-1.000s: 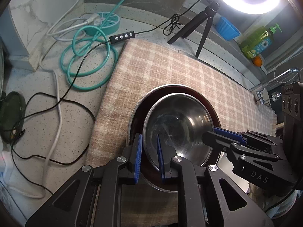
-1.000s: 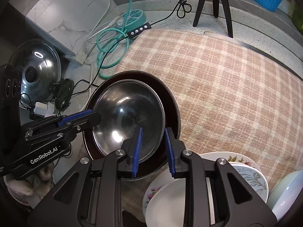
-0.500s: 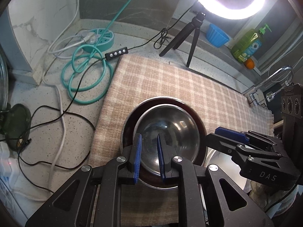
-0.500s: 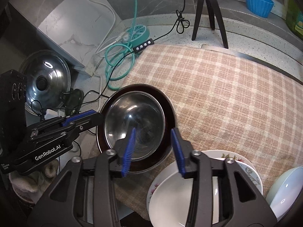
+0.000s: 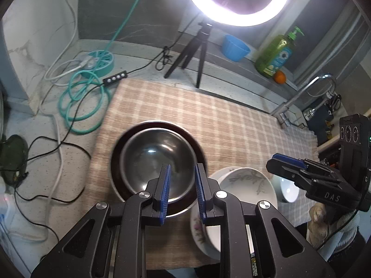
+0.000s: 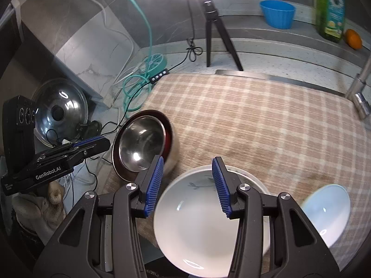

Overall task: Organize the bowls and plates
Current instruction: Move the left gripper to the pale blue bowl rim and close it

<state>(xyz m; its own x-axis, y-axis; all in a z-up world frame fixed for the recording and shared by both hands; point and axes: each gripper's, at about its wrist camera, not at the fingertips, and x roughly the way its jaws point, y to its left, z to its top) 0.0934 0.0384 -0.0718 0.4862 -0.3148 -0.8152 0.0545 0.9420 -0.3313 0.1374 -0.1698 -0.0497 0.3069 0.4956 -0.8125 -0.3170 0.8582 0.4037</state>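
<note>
A steel bowl (image 5: 157, 159) sits nested in a larger dark bowl (image 5: 199, 148) on the left part of the checked cloth (image 5: 208, 115). My left gripper (image 5: 182, 190) is open and empty above the steel bowl's near rim. My right gripper (image 6: 186, 186) is open and empty above a white bowl (image 6: 199, 222) stacked on flowered plates (image 5: 199, 229). A pale blue bowl (image 6: 329, 210) stands to the right. The nested bowls also show in the right wrist view (image 6: 139, 143).
A ring light on a tripod (image 5: 199, 53) stands at the back. Coiled teal cable (image 5: 81, 102) and black wires (image 5: 58, 162) lie left of the cloth. A pot lid (image 6: 60, 111) leans at far left. A blue cup (image 5: 235, 47), soap bottle (image 5: 276, 55) and faucet (image 5: 301, 95) stand at the back right.
Both grippers let go of the steel bowl's rim, opened, and pulled up and back. The right gripper now hangs over the white bowl.
</note>
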